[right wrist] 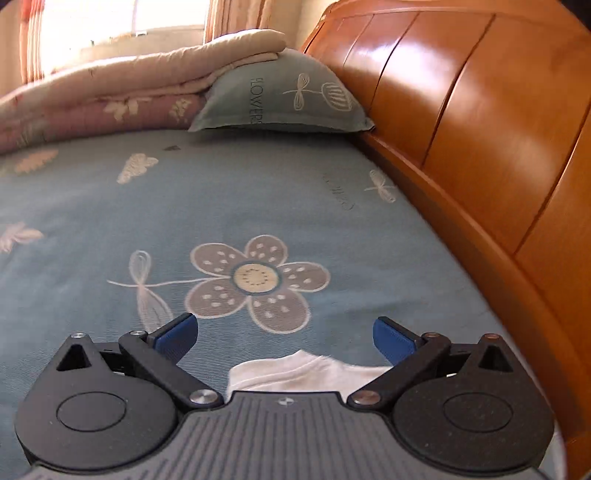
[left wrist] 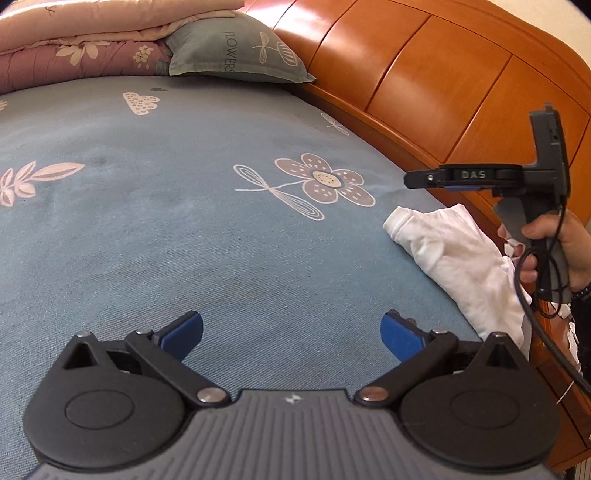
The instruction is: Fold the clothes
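A crumpled white garment (left wrist: 458,258) lies on the blue flowered bed sheet (left wrist: 192,236) near the wooden headboard. My left gripper (left wrist: 291,336) hovers open over bare sheet, with the garment off to its right. In the left wrist view a hand (left wrist: 554,251) holds my right gripper (left wrist: 410,181) above the garment. From the right wrist view, that gripper (right wrist: 284,338) is open, and the white garment (right wrist: 306,373) shows just below and behind its blue pads (right wrist: 177,338). Nothing sits between either pair of fingers.
The orange wooden headboard (left wrist: 424,81) runs along the right side of the bed. At the far end lie a grey-green pillow (left wrist: 236,51) and a folded pink quilt (left wrist: 85,44). A bright window (right wrist: 122,22) with curtains is beyond the quilt.
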